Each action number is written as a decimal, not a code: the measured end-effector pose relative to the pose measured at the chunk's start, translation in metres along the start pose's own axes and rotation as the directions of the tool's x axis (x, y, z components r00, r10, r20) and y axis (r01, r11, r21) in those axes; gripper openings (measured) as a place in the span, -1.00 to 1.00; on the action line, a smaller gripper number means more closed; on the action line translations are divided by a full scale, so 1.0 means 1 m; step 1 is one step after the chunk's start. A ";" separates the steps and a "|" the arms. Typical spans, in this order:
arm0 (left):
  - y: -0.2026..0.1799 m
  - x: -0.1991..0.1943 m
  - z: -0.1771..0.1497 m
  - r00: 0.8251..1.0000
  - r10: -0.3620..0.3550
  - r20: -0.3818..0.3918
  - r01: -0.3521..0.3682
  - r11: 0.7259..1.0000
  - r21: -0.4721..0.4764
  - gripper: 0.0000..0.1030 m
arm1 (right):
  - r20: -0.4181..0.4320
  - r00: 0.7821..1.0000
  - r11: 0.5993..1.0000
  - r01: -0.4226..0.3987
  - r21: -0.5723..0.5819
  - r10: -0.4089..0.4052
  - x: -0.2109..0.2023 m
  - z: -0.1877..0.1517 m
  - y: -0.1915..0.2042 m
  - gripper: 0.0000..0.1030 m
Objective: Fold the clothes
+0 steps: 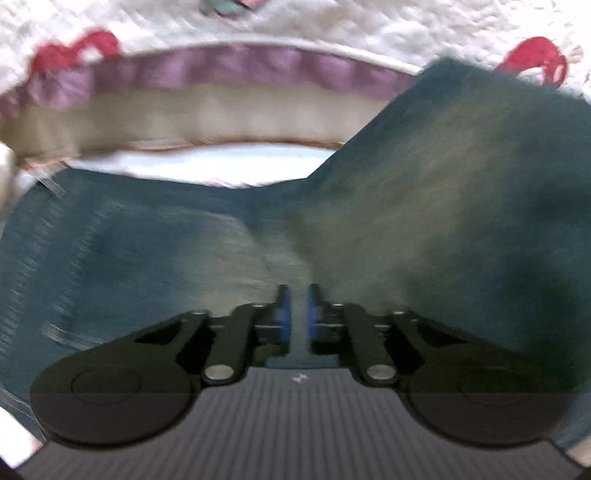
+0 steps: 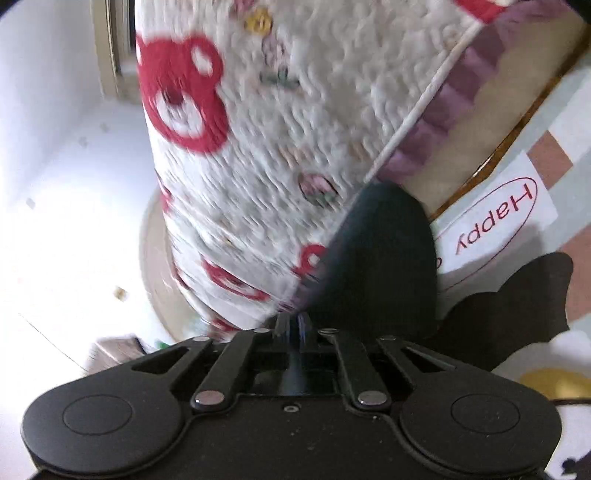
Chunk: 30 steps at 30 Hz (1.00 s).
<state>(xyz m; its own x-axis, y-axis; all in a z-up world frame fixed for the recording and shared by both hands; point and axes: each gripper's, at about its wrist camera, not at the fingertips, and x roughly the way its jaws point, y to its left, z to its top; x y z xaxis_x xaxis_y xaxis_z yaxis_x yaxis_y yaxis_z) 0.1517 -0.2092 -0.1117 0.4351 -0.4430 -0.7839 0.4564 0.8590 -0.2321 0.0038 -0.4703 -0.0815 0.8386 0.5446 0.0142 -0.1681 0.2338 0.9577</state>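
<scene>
Both grippers pinch one dark teal garment (image 1: 424,206), which lies near, before a white bear-print quilt (image 1: 369,26): the left gripper (image 1: 298,301) clamps a fold, the right gripper (image 2: 291,323) clamps an edge rising just beyond it. I'd lift both corners level and taut. One garment, one quilt, two grippers.
</scene>
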 end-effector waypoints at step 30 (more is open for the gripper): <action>0.048 -0.039 -0.038 0.972 0.185 -0.143 -0.144 0.956 0.254 0.04 | -0.293 0.700 0.713 0.697 0.080 -0.651 0.012 0.018 -0.085 0.06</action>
<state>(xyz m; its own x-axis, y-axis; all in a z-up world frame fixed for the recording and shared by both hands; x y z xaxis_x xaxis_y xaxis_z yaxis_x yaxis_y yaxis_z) 0.1271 -0.1411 -0.1146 0.3962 -0.2352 -0.8875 0.5708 0.8202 0.0374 0.0376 -0.4975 -0.1574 0.5445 0.4649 -0.6981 0.5058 0.4820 0.7154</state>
